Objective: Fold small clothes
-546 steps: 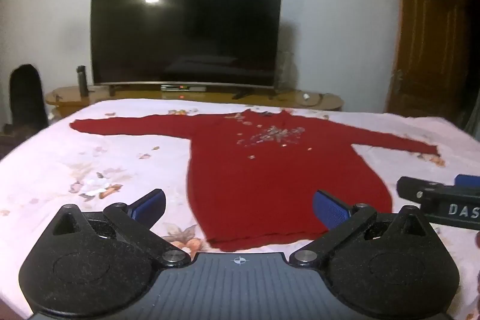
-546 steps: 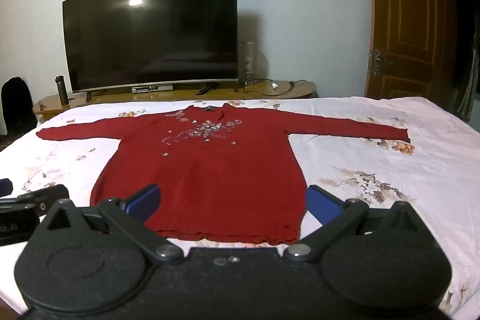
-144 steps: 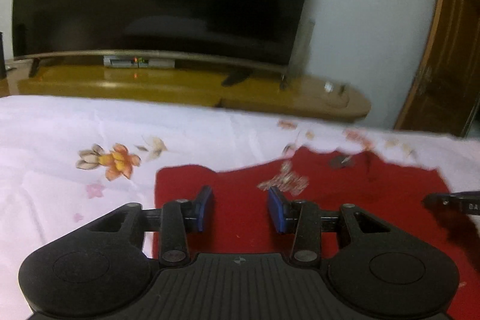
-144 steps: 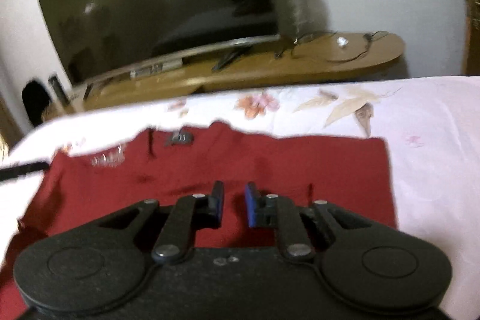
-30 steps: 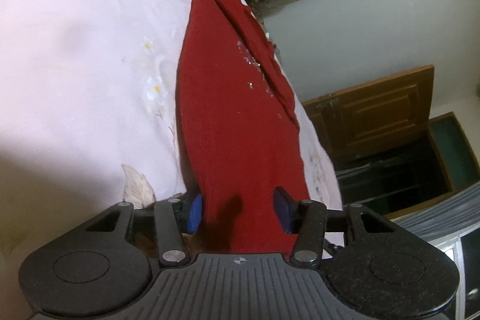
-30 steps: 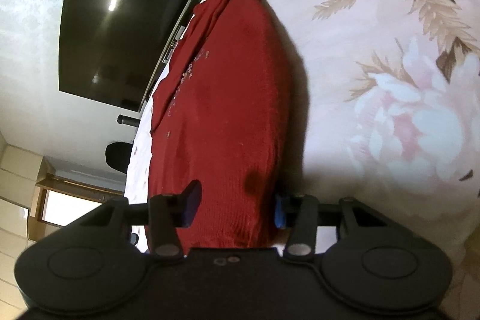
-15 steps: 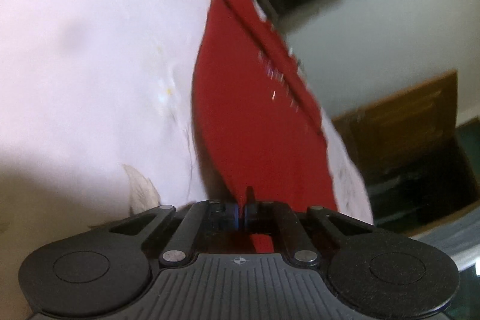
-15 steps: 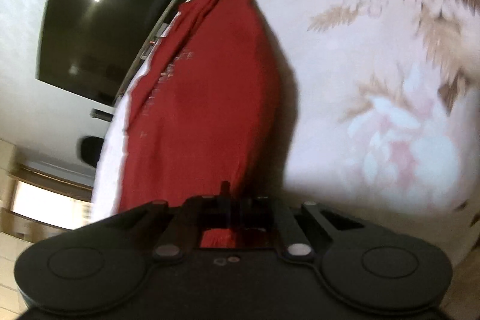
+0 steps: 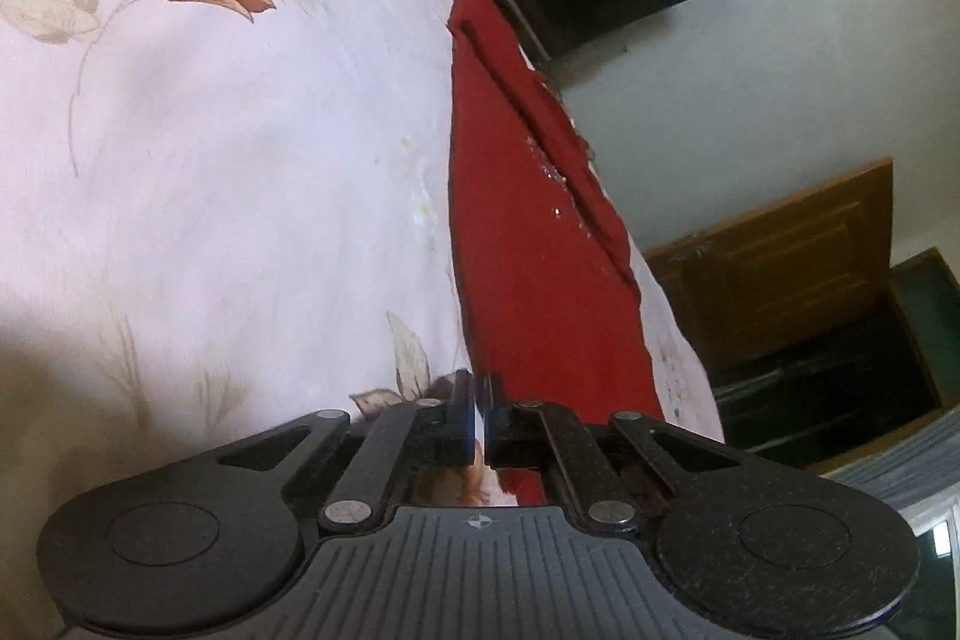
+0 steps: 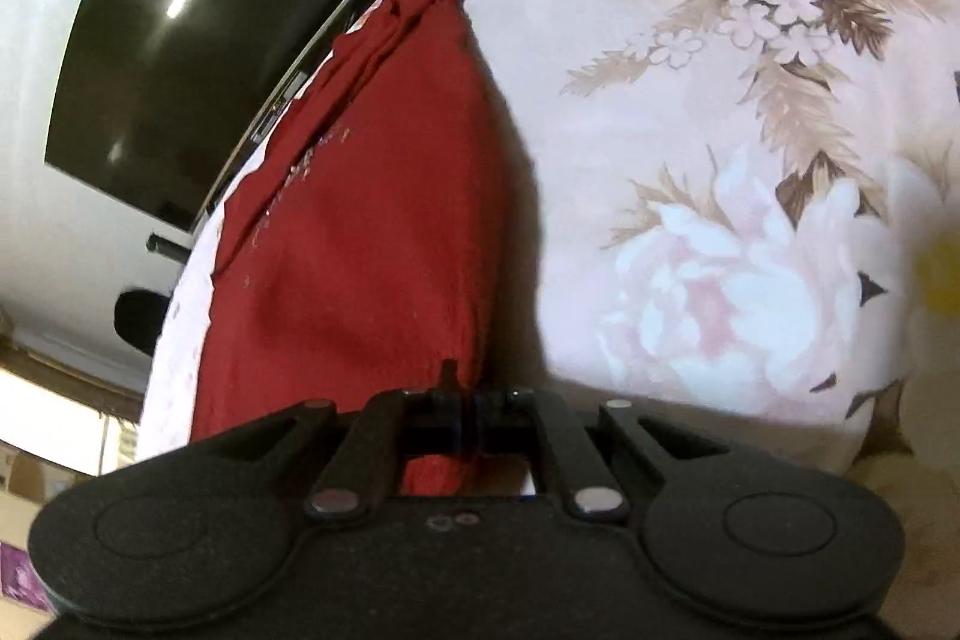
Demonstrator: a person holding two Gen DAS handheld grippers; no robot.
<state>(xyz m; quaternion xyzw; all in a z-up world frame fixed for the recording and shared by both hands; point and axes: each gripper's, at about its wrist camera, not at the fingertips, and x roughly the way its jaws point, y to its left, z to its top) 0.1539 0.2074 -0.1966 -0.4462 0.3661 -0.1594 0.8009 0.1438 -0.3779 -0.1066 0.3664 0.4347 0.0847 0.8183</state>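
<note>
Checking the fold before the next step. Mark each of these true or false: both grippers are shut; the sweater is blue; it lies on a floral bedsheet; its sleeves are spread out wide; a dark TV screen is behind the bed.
1. Both grippers are shut. True: the left gripper and right gripper have their jaws together.
2. The sweater is blue. False: the sweater is red.
3. It lies on a floral bedsheet. True.
4. Its sleeves are spread out wide. False: they are folded in, leaving a narrow strip.
5. A dark TV screen is behind the bed. True.
</note>
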